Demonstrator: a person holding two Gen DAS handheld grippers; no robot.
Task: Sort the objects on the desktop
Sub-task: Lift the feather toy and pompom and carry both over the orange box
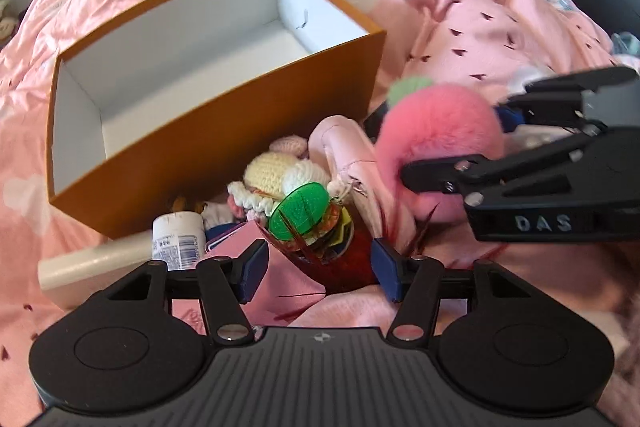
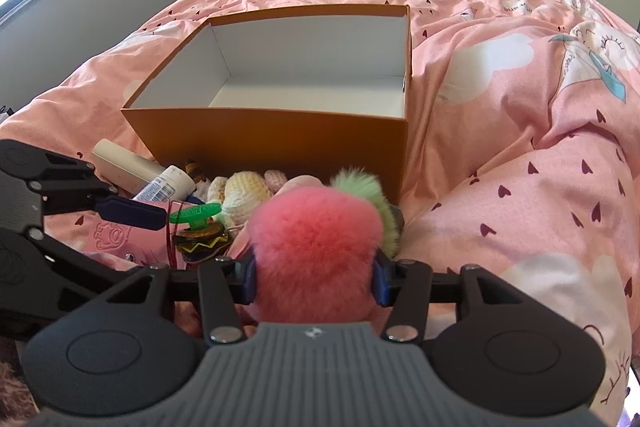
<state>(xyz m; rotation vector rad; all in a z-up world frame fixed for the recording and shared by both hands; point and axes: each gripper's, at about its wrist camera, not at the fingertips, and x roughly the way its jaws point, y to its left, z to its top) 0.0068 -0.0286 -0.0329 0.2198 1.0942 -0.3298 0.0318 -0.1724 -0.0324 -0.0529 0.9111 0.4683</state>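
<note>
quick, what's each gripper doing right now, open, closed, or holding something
Left gripper: open, holding nothing, its pads either side of the green-topped trinket without touching it.
Right gripper: closed on the pink fluffy ball.

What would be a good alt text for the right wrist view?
The right gripper holds a fluffy pink ball between its jaws, above a pile of small things on a pink bedspread. Behind the pile stands an open orange box, white inside. The left gripper reaches in from the left.
</note>
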